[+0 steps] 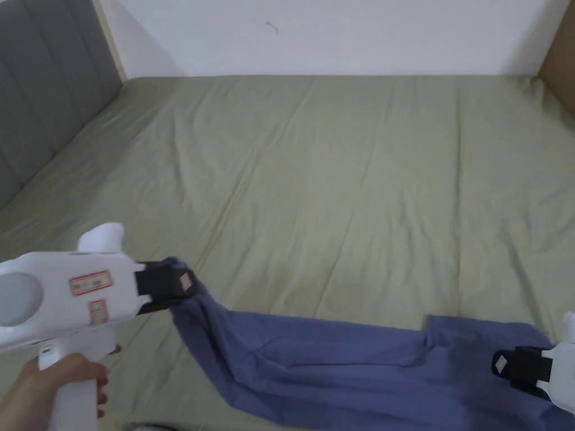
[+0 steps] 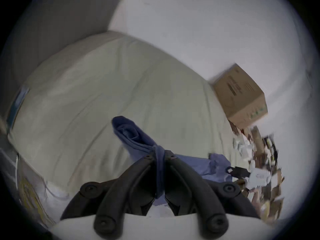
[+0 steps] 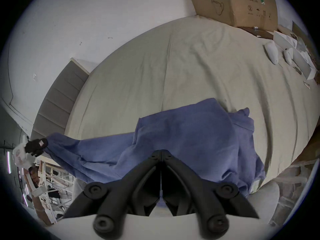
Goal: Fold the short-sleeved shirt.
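Your left hand point(image 1: 53, 381), nearest the head camera at 8 o'clock, gripped the white handle of the left gripper point(image 1: 182, 280). Its jaws were pinched tight on a bunched corner of the blue shirt point(image 1: 314, 365); in the left gripper view the cloth point(image 2: 136, 139) ran as a thin rope between the jaws and spilled out past the tips toward 11 o'clock.

From that corner the shirt stretched as a twisted band across the near edge of the bed point(image 1: 337, 179), from 8 o'clock to 4 o'clock, partly lifted at your left end and lying wider and flatter toward your right.

You held the right gripper point(image 1: 505, 365) at 4 o'clock over the shirt's right end. In the right gripper view its jaws met tip to tip against the blue cloth point(image 3: 190, 139); whether fabric was caught between them could not be told. The left gripper point(image 3: 40, 144) showed in that view at 9 o'clock, clamped on the far corner.

Beyond the shirt, the green sheet was creased. A grey headboard point(image 1: 45, 95) stood at 10 o'clock, a white wall point(image 1: 337, 33) at 12 o'clock, and a cardboard box point(image 3: 233, 3) sat at 1 o'clock in the right gripper view.
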`<state>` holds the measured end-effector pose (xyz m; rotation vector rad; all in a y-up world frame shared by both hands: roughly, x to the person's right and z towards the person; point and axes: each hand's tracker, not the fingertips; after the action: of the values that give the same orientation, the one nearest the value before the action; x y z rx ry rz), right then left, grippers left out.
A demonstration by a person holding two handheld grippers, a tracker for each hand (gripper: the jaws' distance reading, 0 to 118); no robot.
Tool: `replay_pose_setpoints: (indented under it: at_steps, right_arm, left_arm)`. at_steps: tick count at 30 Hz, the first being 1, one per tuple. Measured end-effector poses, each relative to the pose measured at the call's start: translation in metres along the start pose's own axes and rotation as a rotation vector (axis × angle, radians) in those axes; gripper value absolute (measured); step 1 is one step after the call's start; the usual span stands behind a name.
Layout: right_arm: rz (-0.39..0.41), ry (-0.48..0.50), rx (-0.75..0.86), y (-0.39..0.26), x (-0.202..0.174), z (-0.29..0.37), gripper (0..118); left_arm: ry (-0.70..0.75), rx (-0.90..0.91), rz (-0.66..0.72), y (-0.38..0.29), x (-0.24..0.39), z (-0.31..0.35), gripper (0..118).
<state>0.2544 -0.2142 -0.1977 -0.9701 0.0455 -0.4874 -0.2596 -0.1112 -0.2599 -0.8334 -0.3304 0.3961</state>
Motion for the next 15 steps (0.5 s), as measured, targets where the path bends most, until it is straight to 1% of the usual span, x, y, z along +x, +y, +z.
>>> replay_pose_setpoints:
  at_steps: [3, 7, 10, 13, 14, 15]
  right_arm:
    - [-0.028, 0.005, 0.013, -0.001, 0.01, 0.004, 0]
    - [-0.054, -0.022, 0.015, -0.007, 0.024, 0.008, 0]
    - [-0.056, -0.038, 0.016, -0.013, 0.034, 0.016, 0]
    - [-0.102, -0.042, 0.025, -0.017, 0.048, 0.021, 0]
    - [-0.111, -0.042, 0.025, -0.018, 0.052, 0.023, 0]
    - [-0.117, -0.044, 0.027, -0.019, 0.055, 0.024, 0]
  left_arm:
    - [-0.06, -0.037, -0.201, -0.007, 0.07, -0.025, 7]
    - [-0.144, -0.132, -0.439, -0.051, 0.147, -0.083, 7]
    - [-0.146, -0.249, -0.519, -0.091, 0.173, -0.131, 7]
    - [-0.117, -0.296, -0.552, -0.125, 0.186, -0.167, 8]
    - [-0.086, -0.318, -0.579, -0.134, 0.187, -0.177, 9]
    - [-0.06, -0.348, -0.594, -0.141, 0.187, -0.185, 17]
